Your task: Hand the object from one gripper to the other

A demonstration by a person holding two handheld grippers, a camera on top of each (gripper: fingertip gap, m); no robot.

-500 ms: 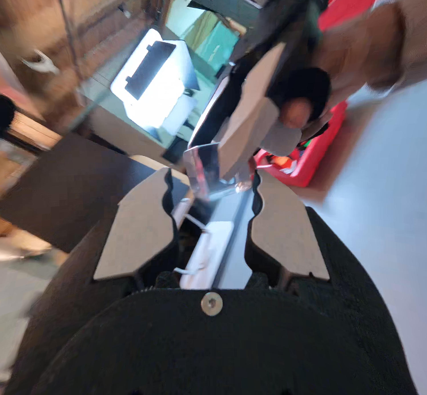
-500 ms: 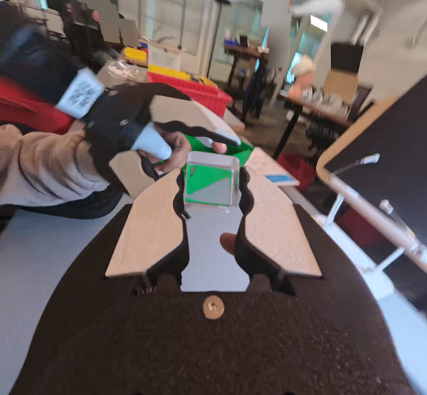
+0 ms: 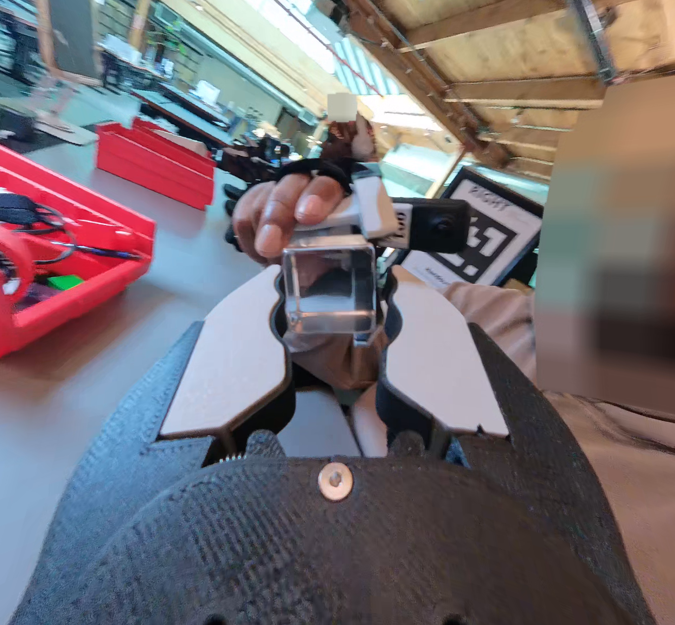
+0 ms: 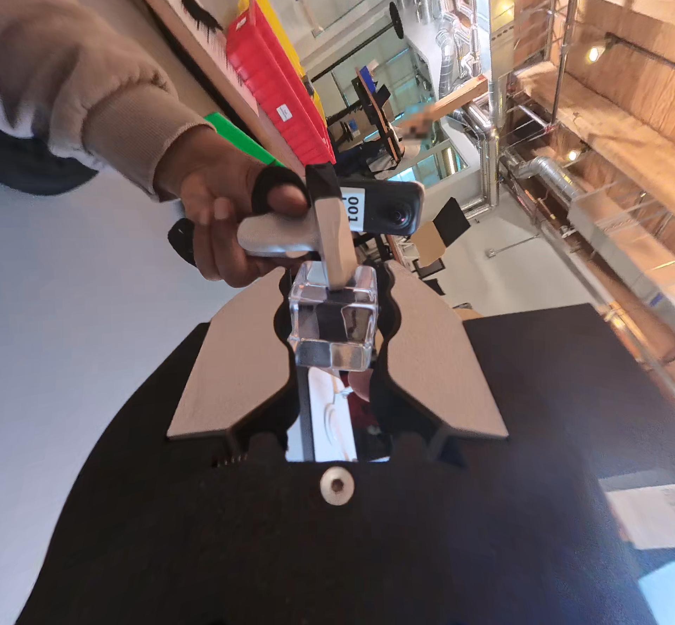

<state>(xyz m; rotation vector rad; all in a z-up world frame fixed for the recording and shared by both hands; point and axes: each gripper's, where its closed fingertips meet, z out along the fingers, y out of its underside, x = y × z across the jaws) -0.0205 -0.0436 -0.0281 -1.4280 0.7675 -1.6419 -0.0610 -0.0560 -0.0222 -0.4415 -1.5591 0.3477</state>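
Left claw (image 3: 330, 300): fingers (image 3: 233, 355) parted, one on each side of the cube (image 3: 328, 289), contact unclear. Right claw (image 4: 334, 315): same, fingers (image 4: 237, 366) flanking it, rolled about a quarter turn against the left. Claws point at each other, tips crossing. My hand (image 4: 226, 212) wraps each handle, beige sleeve (image 4: 84, 92) at wrist.

Both wrist cameras face each other closely, sharing the clear cube (image 3: 330, 287) between them.

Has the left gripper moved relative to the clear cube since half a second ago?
Yes, forward. In the left wrist view the clear cube was beyond the fingertips of the left gripper; now it lies between them.
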